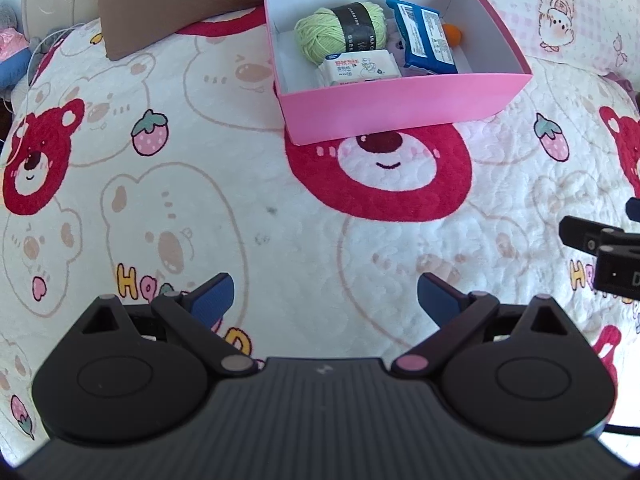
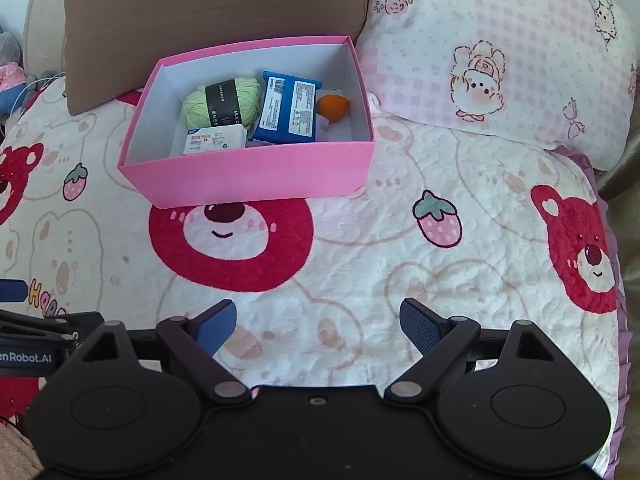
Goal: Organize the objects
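A pink box [image 1: 400, 108] [image 2: 256, 172] stands on a bear-print blanket. Inside lie a green yarn ball [image 1: 340, 32] [image 2: 220, 104], a blue packet [image 1: 424, 36] [image 2: 290, 108], a white tissue pack [image 1: 360, 68] [image 2: 214, 140] and an orange ball [image 1: 454, 34] [image 2: 332, 107]. My left gripper [image 1: 325, 300] is open and empty, low over the blanket in front of the box. My right gripper [image 2: 316, 326] is open and empty, also in front of the box. The right gripper shows at the right edge of the left wrist view [image 1: 600, 252].
A brown cushion [image 2: 216, 20] [image 1: 168, 0] leans behind the box. A pink checked pillow [image 2: 500, 64] [image 1: 568, 12] lies at the back right. Soft toys [image 1: 12, 52] sit at the far left. The blanket's frilled edge [image 2: 624, 320] runs down the right.
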A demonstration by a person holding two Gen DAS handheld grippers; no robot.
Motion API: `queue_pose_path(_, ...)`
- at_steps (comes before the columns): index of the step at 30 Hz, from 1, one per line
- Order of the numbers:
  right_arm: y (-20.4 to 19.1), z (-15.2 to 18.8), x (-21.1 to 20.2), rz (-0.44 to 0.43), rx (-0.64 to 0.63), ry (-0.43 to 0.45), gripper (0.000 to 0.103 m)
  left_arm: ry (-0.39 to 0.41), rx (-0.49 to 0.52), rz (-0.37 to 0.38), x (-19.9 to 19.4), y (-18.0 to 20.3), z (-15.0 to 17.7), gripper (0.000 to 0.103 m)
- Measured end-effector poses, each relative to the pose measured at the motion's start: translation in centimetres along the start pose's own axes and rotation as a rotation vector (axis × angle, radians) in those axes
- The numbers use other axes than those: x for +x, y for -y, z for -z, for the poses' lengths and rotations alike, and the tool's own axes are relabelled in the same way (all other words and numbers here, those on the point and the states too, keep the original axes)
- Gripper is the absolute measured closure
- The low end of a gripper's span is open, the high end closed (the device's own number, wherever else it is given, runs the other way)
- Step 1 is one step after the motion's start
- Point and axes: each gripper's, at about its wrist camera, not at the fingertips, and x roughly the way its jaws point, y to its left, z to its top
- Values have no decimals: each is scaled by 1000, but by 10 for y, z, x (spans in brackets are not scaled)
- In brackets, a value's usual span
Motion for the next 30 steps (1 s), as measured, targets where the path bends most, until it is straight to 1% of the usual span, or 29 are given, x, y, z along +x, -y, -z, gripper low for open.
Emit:
queue_pose_path(3,-1,1,1,5,-10,-4,12,-5,15,-23,4,0,0,4)
queue_pose_path(7,-3,1,1,3,-17,-10,12,-8,23,-35,7,-1,2,4)
queue_pose_path(12,-3,1,2,2,-19,-11,12,-8,29,-29,7,-1,1,4)
queue_pose_path(15,-5,1,1,15,-29,-2,12,5,42,-29,5,1,0,3)
queue_pose_path(22,-4,1,1,3,-22,-5,12,-2,32,6,6,1,1,4)
queue_pose_path(30,-4,3,3,1,-21,-11,12,-3,31,2,6,1,1,3)
